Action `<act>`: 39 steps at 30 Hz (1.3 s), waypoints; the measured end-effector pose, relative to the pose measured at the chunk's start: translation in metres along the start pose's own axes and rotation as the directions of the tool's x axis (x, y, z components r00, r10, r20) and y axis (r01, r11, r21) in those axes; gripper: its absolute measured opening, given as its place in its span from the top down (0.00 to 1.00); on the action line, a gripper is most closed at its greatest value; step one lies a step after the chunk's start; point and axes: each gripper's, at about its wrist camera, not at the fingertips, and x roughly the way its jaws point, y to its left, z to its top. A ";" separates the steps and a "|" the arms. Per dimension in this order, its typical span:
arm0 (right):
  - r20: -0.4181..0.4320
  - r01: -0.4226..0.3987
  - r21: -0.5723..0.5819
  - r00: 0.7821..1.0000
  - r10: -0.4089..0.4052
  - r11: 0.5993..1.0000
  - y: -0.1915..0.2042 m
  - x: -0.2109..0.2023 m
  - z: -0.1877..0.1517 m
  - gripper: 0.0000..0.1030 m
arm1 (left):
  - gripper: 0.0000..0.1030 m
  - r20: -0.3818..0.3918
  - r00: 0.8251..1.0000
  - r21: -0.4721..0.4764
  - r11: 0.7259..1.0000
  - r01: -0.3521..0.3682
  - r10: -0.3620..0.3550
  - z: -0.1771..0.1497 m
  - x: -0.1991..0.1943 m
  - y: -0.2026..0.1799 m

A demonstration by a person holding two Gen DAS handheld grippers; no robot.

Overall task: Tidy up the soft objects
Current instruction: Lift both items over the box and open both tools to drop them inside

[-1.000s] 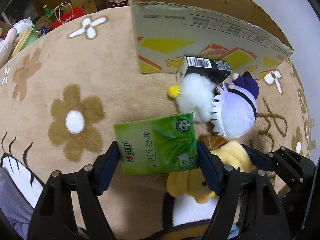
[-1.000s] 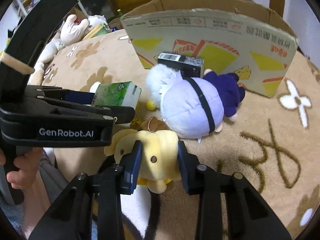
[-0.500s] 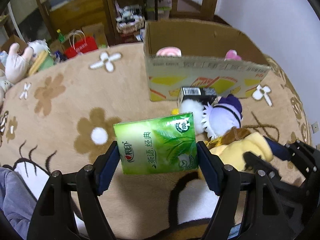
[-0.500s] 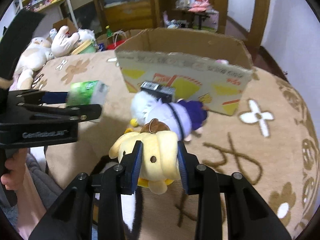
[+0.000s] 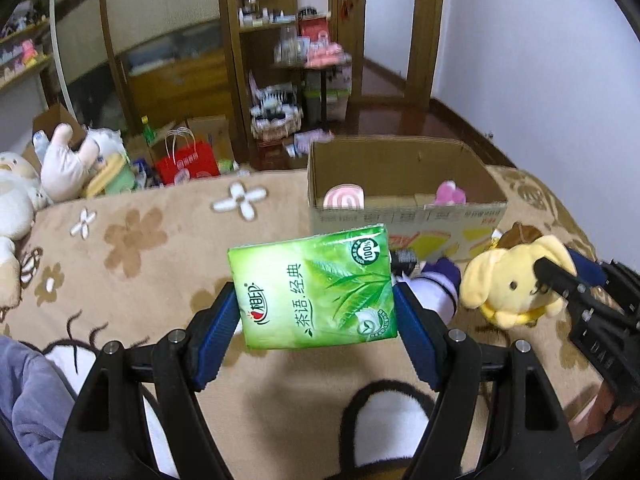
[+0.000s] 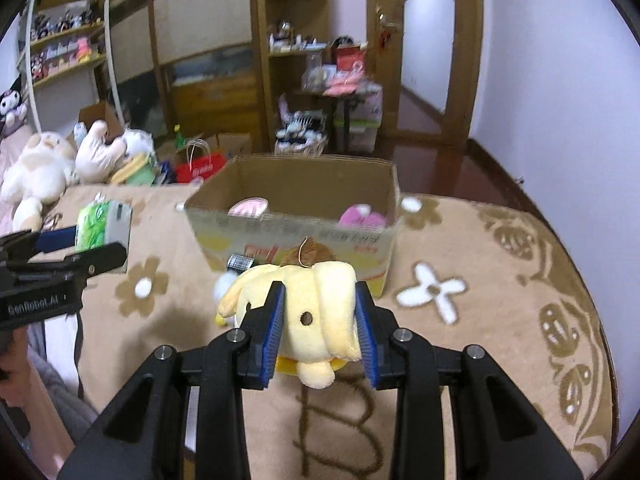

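My left gripper (image 5: 316, 320) is shut on a green tissue pack (image 5: 316, 292) and holds it in the air above the brown flowered blanket. It also shows at the left of the right wrist view (image 6: 104, 226). My right gripper (image 6: 320, 328) is shut on a yellow dog plush (image 6: 316, 316) with a brown cap, also lifted; it shows in the left wrist view (image 5: 516, 280). An open cardboard box (image 6: 296, 236) stands ahead with a pink roll plush (image 6: 248, 208) and a pink toy (image 6: 362, 216) inside. A purple and white plush (image 5: 436, 284) lies before the box, mostly hidden.
A small black carton (image 6: 241, 262) lies against the box front. Large white plush toys (image 6: 44, 172) and a red bag (image 6: 200, 166) sit at the blanket's far left edge. Wooden shelves and a door stand behind. The blanket (image 6: 480, 280) spreads to the right.
Both grippers have risen well above the blanket with their loads, so the box's inside now shows. The purple plush stays on the blanket.
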 end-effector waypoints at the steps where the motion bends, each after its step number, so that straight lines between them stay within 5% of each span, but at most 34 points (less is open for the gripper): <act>1: 0.012 -0.001 0.007 1.000 0.001 1.000 -0.002 -0.003 0.003 0.66 | 0.27 0.022 1.000 0.008 1.000 -0.007 0.007 0.001 -0.003 -0.002; 15: 0.174 0.004 0.022 0.985 -0.008 1.000 -0.017 -0.027 0.061 0.65 | 0.27 0.235 0.972 0.060 0.998 -0.025 0.010 0.040 -0.028 -0.021; 26: 0.276 0.016 0.000 0.961 -0.016 1.000 -0.022 -0.030 0.106 0.65 | 0.27 0.298 0.954 0.071 0.995 -0.064 0.040 0.089 -0.021 -0.024; 39: 0.338 0.014 -0.026 0.941 -0.005 1.000 -0.022 -0.010 0.135 0.64 | 0.27 0.366 0.930 0.026 0.999 -0.019 0.008 0.138 -0.004 -0.016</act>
